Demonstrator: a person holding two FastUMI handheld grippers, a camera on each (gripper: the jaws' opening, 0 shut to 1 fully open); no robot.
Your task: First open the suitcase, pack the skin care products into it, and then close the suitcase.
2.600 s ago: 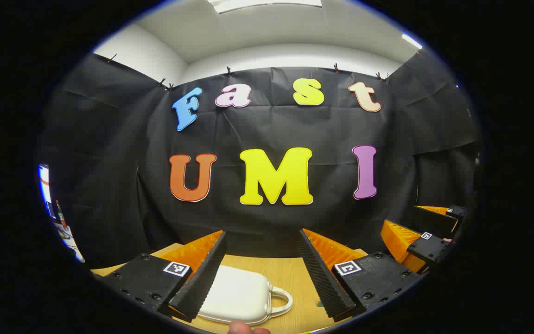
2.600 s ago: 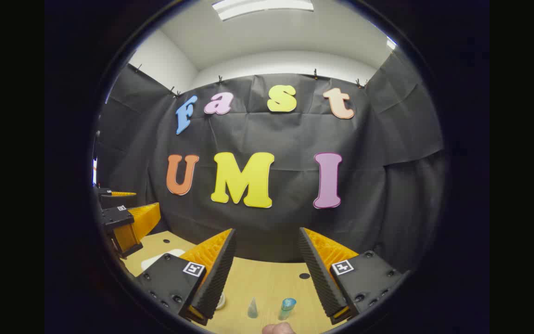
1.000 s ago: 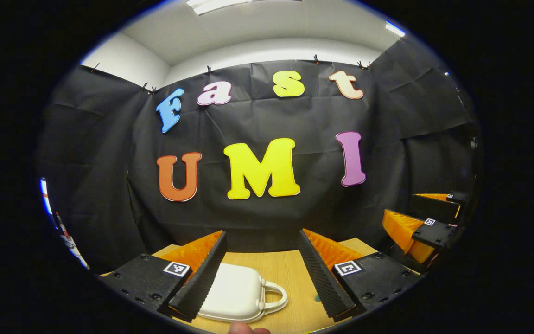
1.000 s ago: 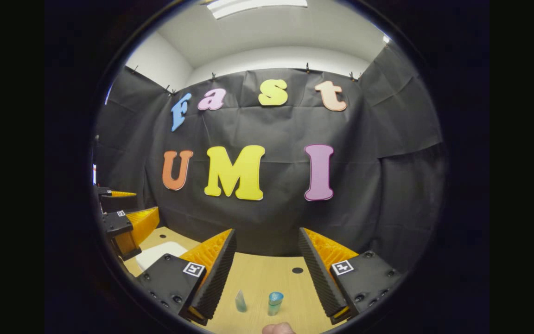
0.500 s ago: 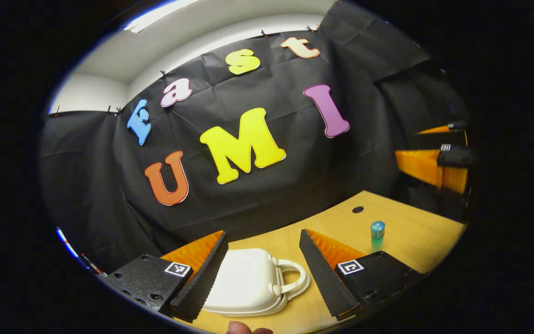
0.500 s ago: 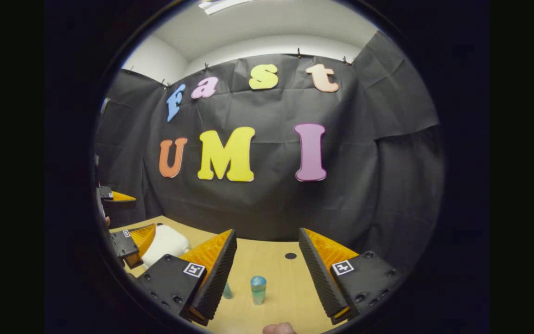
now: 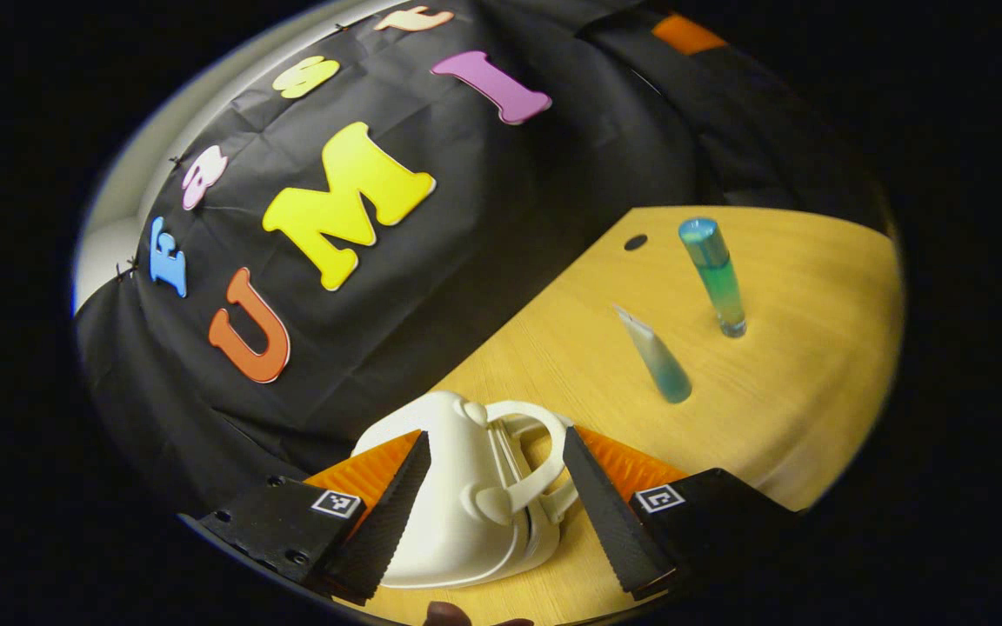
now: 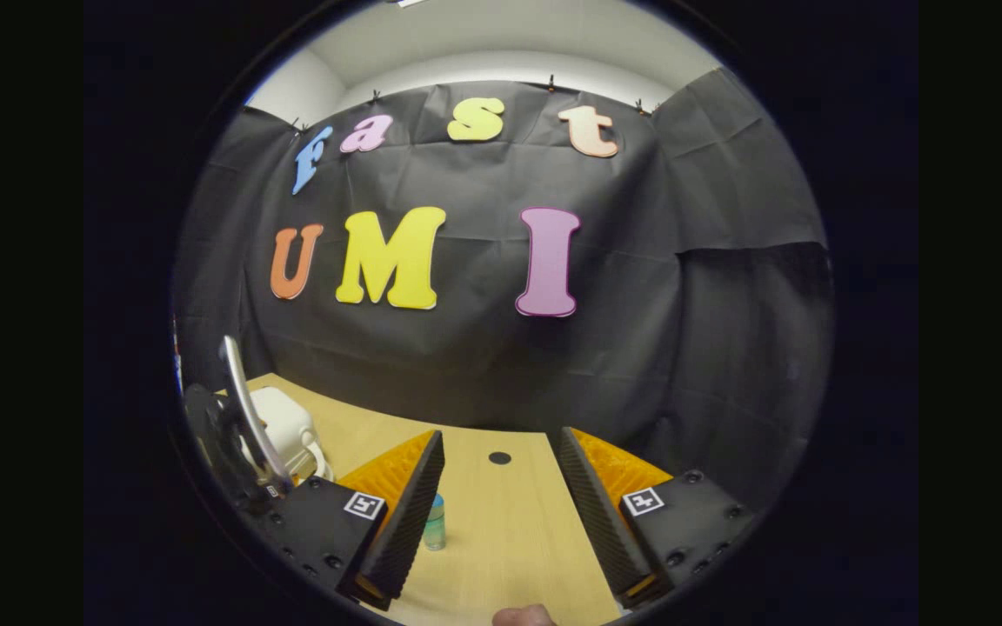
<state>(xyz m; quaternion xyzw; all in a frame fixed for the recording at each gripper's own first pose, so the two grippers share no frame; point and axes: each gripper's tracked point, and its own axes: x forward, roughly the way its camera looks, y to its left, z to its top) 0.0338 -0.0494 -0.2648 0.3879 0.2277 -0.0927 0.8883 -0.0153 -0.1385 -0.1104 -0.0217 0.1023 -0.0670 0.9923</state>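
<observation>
White hard-shell suitcase (image 7: 457, 496), one, closed, lying on the wooden table (image 7: 797, 348) near the black cloth wall (image 7: 484, 261). In the left gripper view its handle (image 7: 534, 456) faces toward the bottles; the shell's long axis runs from the lower edge of the view up toward the wall, slightly tilted by the rolled camera. The seam between the two halves is visible just under the handle. Left gripper (image 7: 492, 500) sits with jaws wide, one finger on each side of the suitcase's handle end; fingers bracket the shell, but contact cannot be judged. Skin care products, two counted: a tapered teal tube (image 7: 656, 356) standing on its cap, narrow crimped end up, and a taller cylindrical teal bottle (image 7: 713, 276) standing upright with a rounded cap on top. Both stand beyond the suitcase handle, apart from each other and from the suitcase. One dark round hole (image 7: 635, 243) in the tabletop lies behind them near the wall. Right gripper view: right gripper (image 8: 501, 513) hovers over bare table, jaws wide, holding nothing. One bottle (image 8: 435, 522) shows just beside its left finger, partly hidden. The suitcase (image 8: 279, 426) sits at far left with the other gripper over it. A fingertip (image 8: 523, 616) shows at the bottom edge.
</observation>
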